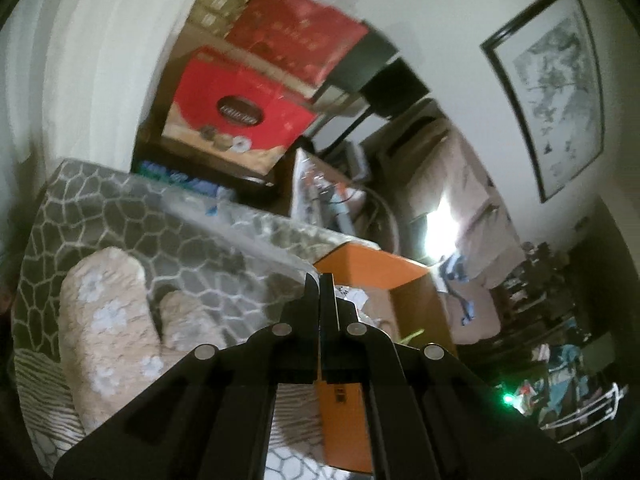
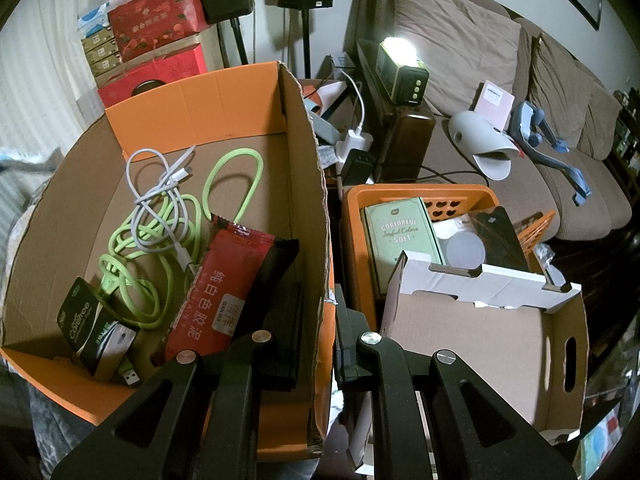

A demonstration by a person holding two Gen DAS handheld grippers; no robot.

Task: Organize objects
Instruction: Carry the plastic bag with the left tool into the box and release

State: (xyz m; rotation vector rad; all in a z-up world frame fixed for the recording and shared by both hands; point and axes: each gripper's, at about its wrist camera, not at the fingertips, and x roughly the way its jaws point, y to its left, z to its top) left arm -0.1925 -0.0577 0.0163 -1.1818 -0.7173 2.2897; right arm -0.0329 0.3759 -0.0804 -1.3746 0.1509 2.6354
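Note:
In the right wrist view, my right gripper (image 2: pixel 320 320) straddles the right wall of a large orange cardboard box (image 2: pixel 308 184), one finger inside and one outside, jaws closed on the wall. The box holds a green cable (image 2: pixel 160 236), a white cable (image 2: pixel 160 184), a red packet (image 2: pixel 224 292) and a dark green pack (image 2: pixel 80 320). In the blurred left wrist view, my left gripper (image 1: pixel 319 280) is shut, fingertips together, in front of the orange box's corner (image 1: pixel 372 264).
An orange basket (image 2: pixel 420 196) with a green box (image 2: pixel 404 236) stands right of the big box. A brown carton (image 2: pixel 480 344) sits before it. A beige sofa (image 2: pixel 500 80) is behind. A patterned grey cloth (image 1: pixel 160 232) and pink slippers (image 1: pixel 108 328) lie left.

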